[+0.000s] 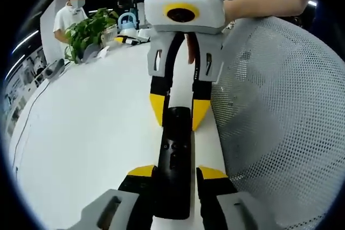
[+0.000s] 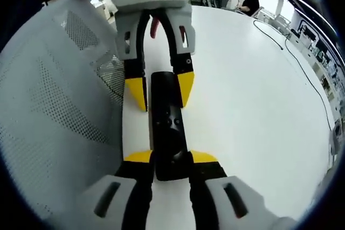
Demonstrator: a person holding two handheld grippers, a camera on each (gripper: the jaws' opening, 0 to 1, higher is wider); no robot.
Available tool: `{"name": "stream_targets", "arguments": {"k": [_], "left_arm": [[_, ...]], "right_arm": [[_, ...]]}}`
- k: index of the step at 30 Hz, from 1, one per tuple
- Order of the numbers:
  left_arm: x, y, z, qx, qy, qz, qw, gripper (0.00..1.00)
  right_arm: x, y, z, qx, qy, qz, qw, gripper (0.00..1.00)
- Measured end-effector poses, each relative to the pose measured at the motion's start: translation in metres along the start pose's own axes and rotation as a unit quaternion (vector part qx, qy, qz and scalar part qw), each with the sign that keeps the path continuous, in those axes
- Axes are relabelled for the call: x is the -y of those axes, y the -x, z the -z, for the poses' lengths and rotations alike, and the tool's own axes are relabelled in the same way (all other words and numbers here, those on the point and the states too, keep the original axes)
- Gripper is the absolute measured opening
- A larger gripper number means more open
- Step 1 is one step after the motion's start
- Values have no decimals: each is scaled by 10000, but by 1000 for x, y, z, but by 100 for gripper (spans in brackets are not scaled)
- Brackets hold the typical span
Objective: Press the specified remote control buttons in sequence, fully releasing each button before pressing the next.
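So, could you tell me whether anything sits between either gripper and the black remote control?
Nothing visible does: the slim black remote control already lies between the yellow tips of the left gripper and right gripper, one at each end.

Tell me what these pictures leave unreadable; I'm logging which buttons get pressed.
- Button markings on the remote control: too small in both views.
- Remote's near end, left gripper view: hidden between the left gripper jaws.
- Remote's other end, right gripper view: covered by the right gripper jaws.
- Table beyond the mesh chair back: hidden.
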State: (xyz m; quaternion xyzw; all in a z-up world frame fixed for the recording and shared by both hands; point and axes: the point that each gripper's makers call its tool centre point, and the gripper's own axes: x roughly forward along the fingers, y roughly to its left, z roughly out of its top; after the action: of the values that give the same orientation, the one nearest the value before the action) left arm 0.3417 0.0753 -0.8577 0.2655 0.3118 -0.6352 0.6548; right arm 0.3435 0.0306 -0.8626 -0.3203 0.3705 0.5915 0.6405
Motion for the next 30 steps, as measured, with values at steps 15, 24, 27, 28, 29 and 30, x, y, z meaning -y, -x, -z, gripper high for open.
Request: {"name": "stream_targets", "arguments": {"k": [15, 24, 27, 28, 29, 30], "left_arm": [[-27, 62, -4, 496, 907, -1138, 9881, 77], [-16, 102, -19, 1411, 1826, -1530, 9609, 100], [-10, 119, -28, 1800, 2145, -1668, 9454, 100], [-10, 124, -30, 1915, 2201, -1729, 9407, 100], [-10, 129, -31, 2003, 2256, -1773, 9368, 100], [-6, 135, -33, 2037, 2282, -1822, 9345, 100]], "right_arm": [[1, 0, -1, 8, -87, 11, 10000, 24], [1, -1, -1, 15, -85, 18, 10000, 24], [1, -1, -1, 8, -73, 35, 10000, 24], [1, -1, -1, 0, -70, 37, 10000, 24], [1, -1, -2, -1, -77, 38, 10000, 24], [1, -1, -2, 2, -84, 41, 10000, 24]]}}
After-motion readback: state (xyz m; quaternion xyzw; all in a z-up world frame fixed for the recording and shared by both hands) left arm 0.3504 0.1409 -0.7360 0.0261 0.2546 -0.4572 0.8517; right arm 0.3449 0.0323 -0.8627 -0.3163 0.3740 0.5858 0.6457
